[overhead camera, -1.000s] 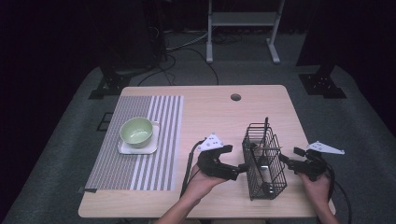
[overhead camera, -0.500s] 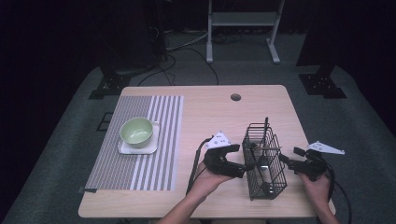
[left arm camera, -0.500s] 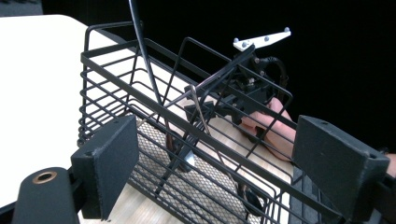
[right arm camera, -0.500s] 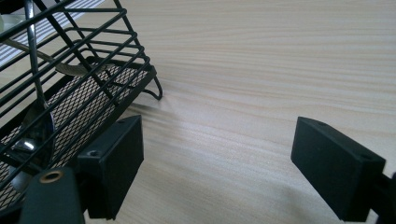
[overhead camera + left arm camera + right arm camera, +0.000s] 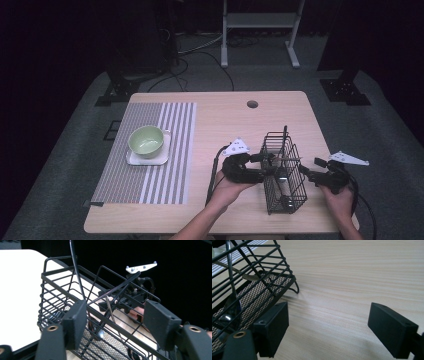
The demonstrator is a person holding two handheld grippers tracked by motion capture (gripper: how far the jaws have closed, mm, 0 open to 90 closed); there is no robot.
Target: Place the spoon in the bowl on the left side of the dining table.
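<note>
At basket (image 5: 284,172) rim, left claw (image 5: 266,165) closing.

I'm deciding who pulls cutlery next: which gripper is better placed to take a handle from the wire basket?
Probably left. The left gripper reaches over the wire basket rim at the handles, jaws just closing. The right gripper hangs open over bare table beside it.
</note>
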